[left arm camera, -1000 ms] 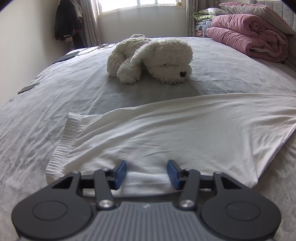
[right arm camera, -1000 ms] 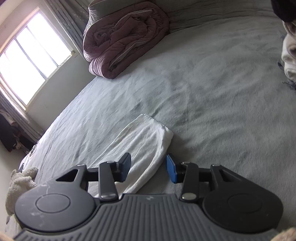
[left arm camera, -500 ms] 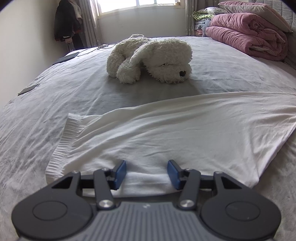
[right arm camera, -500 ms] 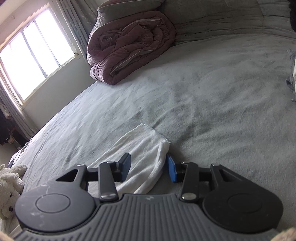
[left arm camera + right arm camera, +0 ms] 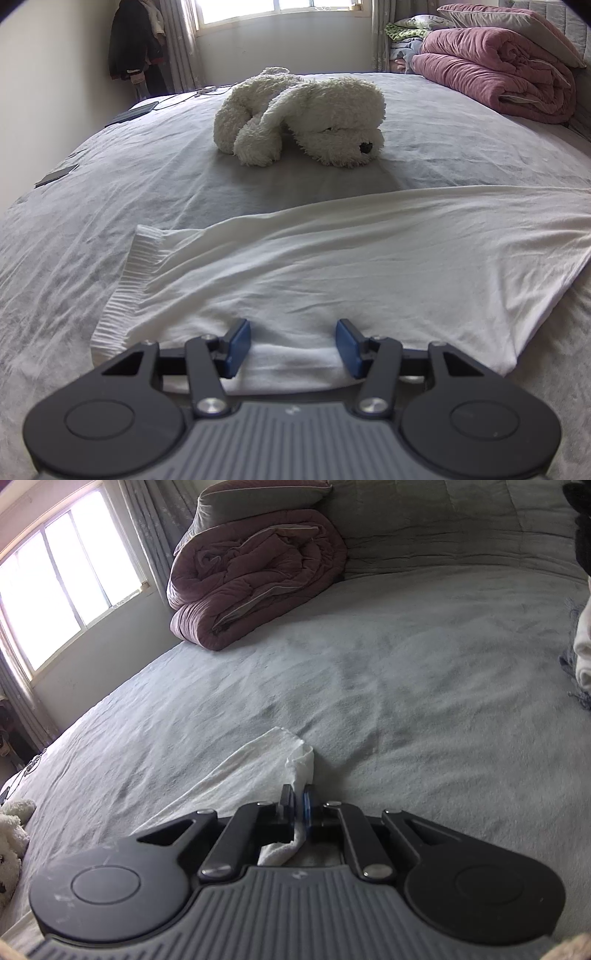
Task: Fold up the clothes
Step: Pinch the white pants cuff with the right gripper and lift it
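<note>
- Right hand-held gripper (image 5: 298, 806) at the bottom centre of its view: jaws have just snapped closed, and a bunched bit of the white garment (image 5: 255, 771) is pinched between the pads, with a tail of cloth hanging out behind them.
- Left hand-held gripper (image 5: 292, 345) at the bottom centre of its view: jaws about half open, straddling the near edge of the white garment (image 5: 332, 266) but not squeezing it. So only one side is actually gripped right now.
- The garment itself lies spread flat across the grey bed (image 5: 92, 206), ribbed hem (image 5: 129, 280) toward lower left of the left view.
- What could go wrong, imo: if the right side lifts while the left hasn't clamped, the cloth will probably drag and skew, so the fold ends up crooked. The right pinch also looks like a thin wad near a corner, so a quick tug might pull it free.
- Further back, the plush dog (image 5: 303, 114) sits mid-frame just past the garment. A big fold swung that way could flop onto it.
- Pink quilt (image 5: 495, 77) in the upper right is well out of the way.
</note>
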{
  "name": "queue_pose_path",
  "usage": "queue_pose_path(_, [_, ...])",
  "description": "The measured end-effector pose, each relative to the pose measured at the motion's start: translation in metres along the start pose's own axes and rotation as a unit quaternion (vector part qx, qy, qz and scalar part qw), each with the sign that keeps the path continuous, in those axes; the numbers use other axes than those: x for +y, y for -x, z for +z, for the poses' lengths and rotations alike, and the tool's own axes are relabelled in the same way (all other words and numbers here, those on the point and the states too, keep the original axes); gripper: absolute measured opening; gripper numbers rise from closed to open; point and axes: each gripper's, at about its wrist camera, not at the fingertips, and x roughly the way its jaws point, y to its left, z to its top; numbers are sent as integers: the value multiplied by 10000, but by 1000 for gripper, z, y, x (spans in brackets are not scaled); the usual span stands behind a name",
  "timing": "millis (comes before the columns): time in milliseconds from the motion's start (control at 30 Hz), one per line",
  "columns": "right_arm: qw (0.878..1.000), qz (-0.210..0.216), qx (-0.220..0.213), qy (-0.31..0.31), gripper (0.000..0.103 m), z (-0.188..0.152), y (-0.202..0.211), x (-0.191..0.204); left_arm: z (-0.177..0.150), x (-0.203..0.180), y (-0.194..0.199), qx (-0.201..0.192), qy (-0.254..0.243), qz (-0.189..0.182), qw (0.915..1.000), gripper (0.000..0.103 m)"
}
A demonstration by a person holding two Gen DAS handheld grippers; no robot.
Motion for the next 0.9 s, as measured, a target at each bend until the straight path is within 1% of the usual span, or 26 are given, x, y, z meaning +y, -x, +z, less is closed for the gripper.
queue_pose_path(100, [9996, 183, -192, -53, 6, 1, 5, 9, 1, 3, 0, 12, 66, -36, 10000, 54])
queue_pose_path(200, [9984, 300, -415, 229, 6, -5, 14, 29, 4, 9, 2, 6, 168, -38, 9999, 54])
queue_pose_path(333, [9935, 444, -575, 871, 6, -22, 27, 64, 8, 20, 5, -29, 380, -52, 9993, 54])
queue_pose_path(433, [9891, 603, -545, 1232, 6, -37, 37, 86, 10, 27, 6, -27, 550, -101, 9984, 54])
queue_pose_path(567, [9818, 781, -359, 1693, 6, -59, 47, 116, 12, 33, 5, 18, 749, -195, 9970, 54])
queue_pose_path(700, [9687, 992, -181, 2270, 6, -86, 61, 147, 13, 42, 4, 69, 1053, -373, 9937, 54])
queue_pose_path(800, [9575, 994, -233, 2696, 6, -103, 75, 162, 14, 48, 4, 72, 1285, -569, 9900, 54])
queue_pose_path(900, [9548, 942, -245, 2809, 6, -106, 80, 164, 14, 52, 5, 47, 1509, -820, 9851, 54])
